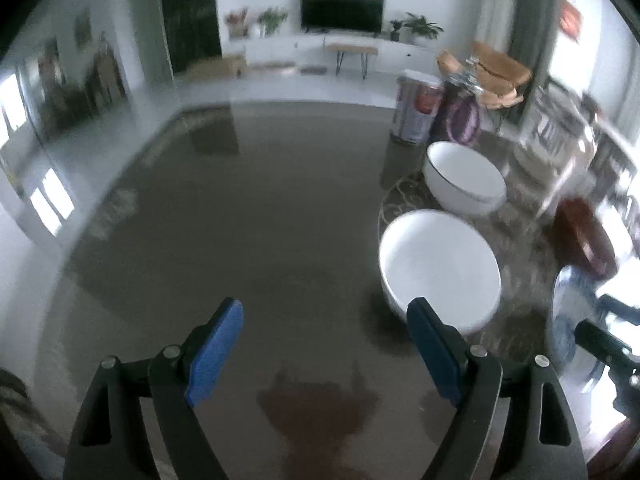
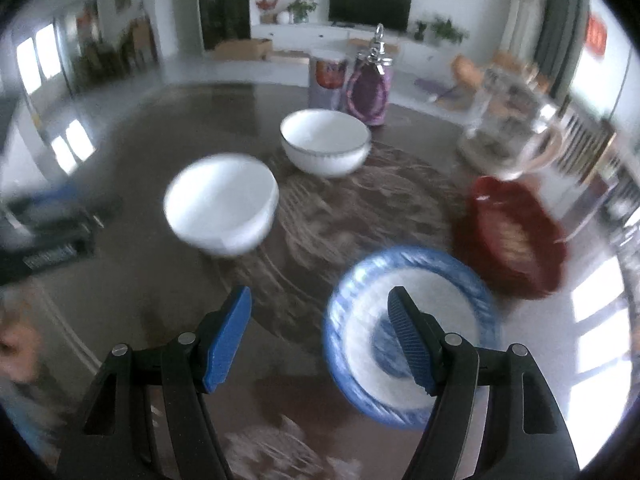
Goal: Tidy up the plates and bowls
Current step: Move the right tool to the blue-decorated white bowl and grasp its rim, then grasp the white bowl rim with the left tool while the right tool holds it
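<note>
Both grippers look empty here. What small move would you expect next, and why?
Probably the right gripper eases forward and down onto the blue-rimmed plate. Its jaws stand open and empty, one finger already over the plate. The left gripper, also open, has only bare table between its fingers, the nearer white bowl off to its right.

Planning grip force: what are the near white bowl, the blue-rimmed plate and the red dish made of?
Near white bowl: likely glazed ceramic, smooth glossy white. Blue-rimmed plate: probably glazed ceramic too, painted blue pattern on shiny white. Red dish: unclear, maybe lacquered wood or plastic; dark red, scalloped rim, blurred.
</note>
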Motion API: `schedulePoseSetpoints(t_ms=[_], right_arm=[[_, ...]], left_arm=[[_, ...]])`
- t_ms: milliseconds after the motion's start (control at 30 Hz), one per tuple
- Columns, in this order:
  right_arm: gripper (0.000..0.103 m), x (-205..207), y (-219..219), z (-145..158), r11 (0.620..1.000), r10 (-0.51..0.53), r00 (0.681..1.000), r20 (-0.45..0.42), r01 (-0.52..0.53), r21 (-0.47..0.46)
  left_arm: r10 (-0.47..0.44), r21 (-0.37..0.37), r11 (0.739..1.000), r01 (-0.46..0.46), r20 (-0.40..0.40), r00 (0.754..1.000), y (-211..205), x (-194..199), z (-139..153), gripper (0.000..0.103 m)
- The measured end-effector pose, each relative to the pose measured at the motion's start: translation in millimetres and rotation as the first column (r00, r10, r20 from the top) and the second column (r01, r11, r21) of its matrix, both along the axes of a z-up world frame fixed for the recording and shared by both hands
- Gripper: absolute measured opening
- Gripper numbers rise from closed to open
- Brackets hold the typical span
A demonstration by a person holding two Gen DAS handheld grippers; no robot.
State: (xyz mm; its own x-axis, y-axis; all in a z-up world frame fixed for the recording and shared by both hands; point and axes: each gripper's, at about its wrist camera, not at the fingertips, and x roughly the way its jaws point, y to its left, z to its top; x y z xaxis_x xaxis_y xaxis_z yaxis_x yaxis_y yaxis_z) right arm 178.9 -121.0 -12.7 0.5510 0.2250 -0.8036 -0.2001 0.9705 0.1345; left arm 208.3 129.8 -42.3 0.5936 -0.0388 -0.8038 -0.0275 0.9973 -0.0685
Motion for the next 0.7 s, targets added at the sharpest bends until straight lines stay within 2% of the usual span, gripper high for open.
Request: schedulePoseSetpoints(t_ms=[33, 100, 167, 200, 300, 367, 433, 467, 500, 533, 567, 700], right_arm=[[0.074, 16, -4, -1, 0.998, -0.003, 0.999, -0.049, 0.006, 0.060], [0.074, 50, -10, -10, 0.986, -0.002, 0.990, -0.143, 0.026, 0.167], [0.074, 73, -7, -20, 0.972, 0.011, 0.979, -0.202, 0.037, 0.231], [0.074, 86, -4, -27, 0.968, 0.016, 0.973, -0.231, 0.043, 0.249], [0.068, 108, 9, -43, 0.967, 0.015, 0.962, -0.274, 0.056, 0.247], [0.045, 115, 18, -52, 0.974, 0.018, 0.955, -0.296, 0.051, 0.221], [0.036, 120, 26, -59, 0.978, 0.010, 0.951, -0.310, 0.054, 0.200], [0.036, 122, 30, -63, 0.980, 0.013, 0.948, -0.317, 0.052, 0.194], [0.033, 123, 34, -67, 0.981, 0.019, 0.946, -0.324, 0.045, 0.190], [0.019, 124, 37, -68, 0.982, 0.025, 0.944, -0.329, 0.038, 0.186], [0.010, 124, 41, -71, 0.984, 0.032, 0.942, -0.334, 0.029, 0.174], [0.010, 119, 46, -67, 0.989, 0.033, 0.950, -0.312, 0.013, 0.144]], left_arm=[[-0.001, -0.036, 0.999, 0.000, -0.020, 1.000, 5, 15, -3, 0.083], [-0.015, -0.060, 0.998, 0.012, -0.056, 0.998, 6, 33, -8, 0.081], [-0.029, -0.082, 0.996, 0.022, -0.091, 0.995, 4, 51, -16, 0.069], [-0.032, -0.084, 0.996, 0.023, -0.110, 0.993, 2, 57, -20, 0.060], [-0.044, -0.094, 0.995, 0.030, -0.154, 0.987, -6, 71, -31, 0.042], [-0.055, -0.087, 0.995, 0.042, -0.161, 0.985, -11, 75, -35, 0.037], [-0.065, -0.078, 0.996, 0.052, -0.175, 0.983, -14, 80, -39, 0.027], [-0.075, -0.079, 0.995, 0.061, -0.183, 0.980, -18, 81, -42, 0.024], [-0.081, -0.078, 0.995, 0.067, -0.190, 0.978, -20, 82, -44, 0.013], [-0.086, -0.075, 0.995, 0.072, -0.192, 0.978, -20, 83, -45, 0.003], [-0.092, -0.077, 0.994, 0.078, -0.196, 0.976, -21, 84, -46, 0.000], [-0.088, -0.102, 0.992, 0.069, -0.200, 0.976, -19, 81, -48, 0.000]])
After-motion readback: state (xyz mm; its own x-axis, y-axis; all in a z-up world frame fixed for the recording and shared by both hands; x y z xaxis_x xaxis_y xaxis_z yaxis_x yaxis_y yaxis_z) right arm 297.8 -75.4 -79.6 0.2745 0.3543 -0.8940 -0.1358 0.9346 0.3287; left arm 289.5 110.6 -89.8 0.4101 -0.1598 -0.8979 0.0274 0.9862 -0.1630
